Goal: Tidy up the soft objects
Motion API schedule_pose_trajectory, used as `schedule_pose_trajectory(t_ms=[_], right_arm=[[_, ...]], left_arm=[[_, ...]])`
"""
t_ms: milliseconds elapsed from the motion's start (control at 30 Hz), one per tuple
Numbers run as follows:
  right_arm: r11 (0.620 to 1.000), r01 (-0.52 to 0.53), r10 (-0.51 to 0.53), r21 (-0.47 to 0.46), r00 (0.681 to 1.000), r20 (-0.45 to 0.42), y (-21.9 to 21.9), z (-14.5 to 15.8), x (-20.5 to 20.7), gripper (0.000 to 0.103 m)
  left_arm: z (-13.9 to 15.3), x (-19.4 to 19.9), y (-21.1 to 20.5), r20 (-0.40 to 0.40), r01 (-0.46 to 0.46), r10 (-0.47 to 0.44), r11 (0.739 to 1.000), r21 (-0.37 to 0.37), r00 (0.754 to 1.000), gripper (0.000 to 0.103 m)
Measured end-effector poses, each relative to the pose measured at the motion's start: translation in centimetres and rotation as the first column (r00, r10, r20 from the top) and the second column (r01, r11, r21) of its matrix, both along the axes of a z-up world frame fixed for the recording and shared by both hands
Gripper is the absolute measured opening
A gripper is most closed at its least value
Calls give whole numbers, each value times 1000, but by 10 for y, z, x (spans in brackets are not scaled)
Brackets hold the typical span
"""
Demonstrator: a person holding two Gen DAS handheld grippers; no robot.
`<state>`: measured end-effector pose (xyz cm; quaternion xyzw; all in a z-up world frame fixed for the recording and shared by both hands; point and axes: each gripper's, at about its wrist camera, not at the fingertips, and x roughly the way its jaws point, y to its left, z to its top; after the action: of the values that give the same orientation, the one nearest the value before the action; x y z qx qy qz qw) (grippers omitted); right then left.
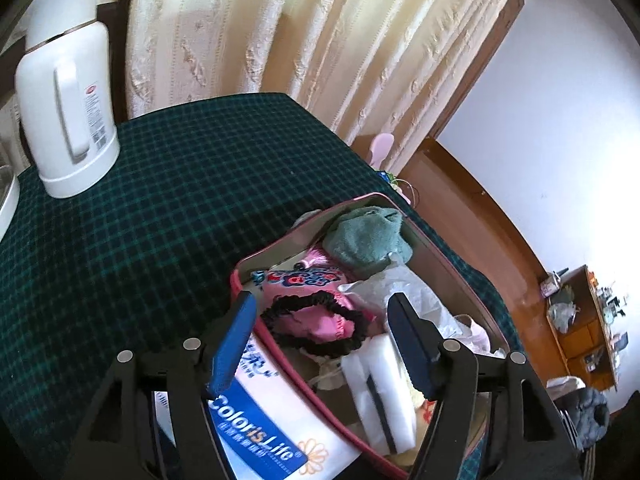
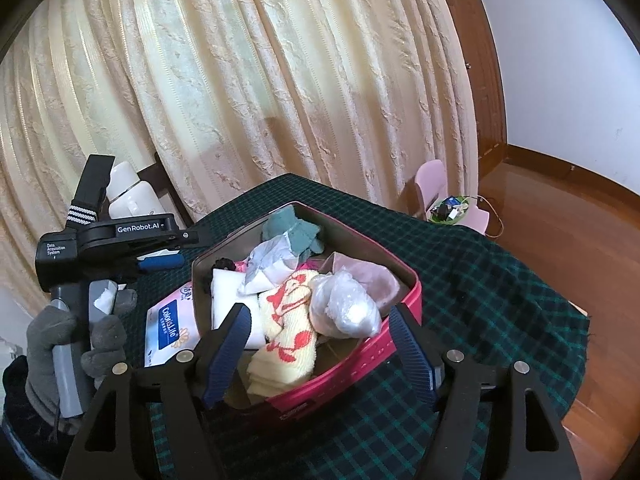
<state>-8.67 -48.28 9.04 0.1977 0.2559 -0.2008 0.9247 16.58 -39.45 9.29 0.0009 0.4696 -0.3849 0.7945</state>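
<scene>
A red box (image 2: pixel 404 308) sits on the dark green plaid table (image 1: pixel 140 208) and holds soft things: a green cloth (image 1: pixel 366 240), a pink pouch with a black scrunchie (image 1: pixel 316 326), white foam (image 1: pixel 384 392), a yellow and red towel (image 2: pixel 288 328) and a clear plastic bag (image 2: pixel 344 308). The box rim also shows in the left wrist view (image 1: pixel 288 364). My left gripper (image 1: pixel 322 332) is open and empty just above the box's near end; it also shows from the side in the right wrist view (image 2: pixel 160 262). My right gripper (image 2: pixel 320 340) is open and empty over the towel.
A tissue pack marked ColorisLife (image 1: pixel 256 420) lies beside the box on the left. A white kettle (image 1: pixel 68 92) stands at the table's far left. Cream curtains (image 2: pixel 280 80) hang behind. A pink chair (image 2: pixel 434 184) and wooden floor (image 2: pixel 560 248) lie to the right.
</scene>
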Motion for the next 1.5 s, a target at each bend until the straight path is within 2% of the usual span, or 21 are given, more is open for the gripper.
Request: schedule_pose_trajectory(t_ms=[67,133,233,300,367,467,500,567,700,867,967,1167,1300,1500], right_arm=[[1000,-9,9,0,1000,-2,3,0,1,78],[1000,-16,16,-4,1000,-2,6,1,2,84],[1000,-16,16,-8,1000,1,9,3,3,88],[1000,-13,13,-12,1000,2,11,5,4,93],[1000,-9,9,-17,1000,1,13,7,5,96],[999,0,0,-38,1000,-5,18,9,5,100],[999,1,-1,-43,1000,-7,20,9,5,101],[998,3,-3,-55,1000,-8,25,11,5,103],[996,5,-7,-87,1000,-23,35,15,6,103],[994,7,-13,-111,999,-49,49,17,7,103],[992,17,-25,-128,998,-59,56,18,7,103],[982,48,-63,-181,995,-77,69,25,5,103],[976,64,-82,-207,993,-82,77,29,5,103],[967,56,-84,-248,991,-105,90,31,9,103]], left_arm=[[1,-1,6,8,-13,13,1000,-1,1000,69],[7,-5,13,48,-31,31,999,9,998,69],[20,-21,21,196,-74,61,996,59,979,69],[29,-34,26,296,-94,66,992,80,953,79],[36,-49,31,388,-121,75,988,96,919,83],[44,-68,38,497,-129,63,987,100,865,94],[46,-73,40,517,-137,64,985,104,854,95],[48,-78,47,526,-142,71,985,95,847,95],[50,-86,62,518,-153,93,985,75,850,95],[53,-99,80,564,-193,124,979,64,816,95],[56,-108,89,593,-202,130,978,56,795,101],[60,-121,100,615,-175,118,984,34,780,102],[62,-127,99,637,-171,100,984,51,764,103],[64,-129,102,625,-156,87,986,56,776,103]])
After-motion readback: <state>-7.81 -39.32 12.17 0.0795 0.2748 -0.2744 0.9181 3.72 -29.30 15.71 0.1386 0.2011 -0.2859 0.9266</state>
